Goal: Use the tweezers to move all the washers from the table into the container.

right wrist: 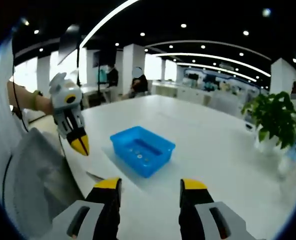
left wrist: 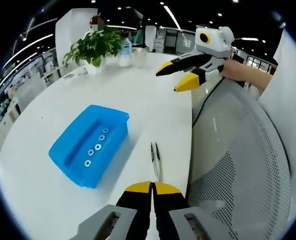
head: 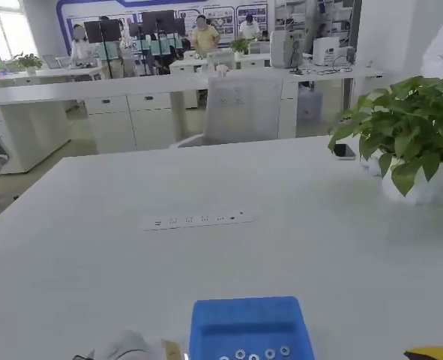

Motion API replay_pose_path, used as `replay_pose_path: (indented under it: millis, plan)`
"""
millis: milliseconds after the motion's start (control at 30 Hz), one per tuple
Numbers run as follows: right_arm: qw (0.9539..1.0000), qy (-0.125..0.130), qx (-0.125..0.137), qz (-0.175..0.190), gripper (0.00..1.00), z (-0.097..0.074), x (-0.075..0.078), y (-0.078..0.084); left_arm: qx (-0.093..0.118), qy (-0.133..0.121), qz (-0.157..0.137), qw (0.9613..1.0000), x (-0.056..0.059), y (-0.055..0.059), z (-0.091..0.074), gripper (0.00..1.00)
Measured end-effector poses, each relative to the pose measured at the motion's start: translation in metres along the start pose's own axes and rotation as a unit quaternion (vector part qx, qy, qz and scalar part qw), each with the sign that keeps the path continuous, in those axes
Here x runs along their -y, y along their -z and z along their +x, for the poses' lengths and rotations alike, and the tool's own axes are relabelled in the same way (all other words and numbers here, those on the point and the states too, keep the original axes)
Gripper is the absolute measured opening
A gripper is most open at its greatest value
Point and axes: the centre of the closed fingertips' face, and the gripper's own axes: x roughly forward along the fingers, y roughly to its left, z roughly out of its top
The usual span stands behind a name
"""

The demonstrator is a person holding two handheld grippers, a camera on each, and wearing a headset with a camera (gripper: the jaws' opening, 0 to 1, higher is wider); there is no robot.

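Black, yellow-tipped left gripper (left wrist: 153, 186) is hanging low over the near edge of the white table (left wrist: 153, 100), its jaws pressing together with nothing between them. Slim metal tweezers (left wrist: 156, 160) are lying flat on the table just beyond those tips, pointing away from them. To the left of the tweezers in the left gripper view, a bright blue rectangular plastic container (left wrist: 112, 154) is sitting on the table, and small silver ring-shaped washers (left wrist: 97, 147) are lying in a row on its floor. The right gripper (right wrist: 150, 184) is hovering well above the tabletop with its jaws spread wide apart and gripping nothing; the left gripper view is catching it (left wrist: 167, 82) up at the right, a hand holding it from behind. A grey mesh chair back (left wrist: 238, 165) is standing against the table edge beside both grippers. In the head view the container (head: 243, 306) is sitting near the bottom, and a leafy green plant in a white pot (head: 408, 127) is standing at the far right of the table.
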Motion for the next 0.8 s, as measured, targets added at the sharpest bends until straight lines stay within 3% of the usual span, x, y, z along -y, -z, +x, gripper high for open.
replay_pose_path:
  millis: [233,533,633,733,800]
  plan:
    - [0.9998,0.004,0.018,0.006,0.45,0.000,0.005,-0.005,0.046,-0.032,-0.032,0.9979,-0.002,-0.004,-0.014,0.00]
    - [0.9998,0.006,0.021,0.000,0.46,0.000,0.008,-0.006,0.089,-0.075,-0.077,0.9902,-0.004,-0.001,-0.030,0.00]
    - [0.9998,-0.005,0.021,-0.001,0.46,0.001,0.005,-0.006,0.110,-0.097,-0.101,0.9840,-0.005,-0.001,-0.034,0.00]
    - [0.9994,-0.013,0.032,0.006,0.47,0.000,0.002,-0.009,0.140,-0.122,-0.125,0.9746,-0.004,-0.003,-0.038,0.00]
    - [0.9993,-0.014,0.035,0.005,0.47,-0.002,0.002,-0.011,0.152,-0.132,-0.125,0.9715,-0.004,-0.005,-0.041,0.02]
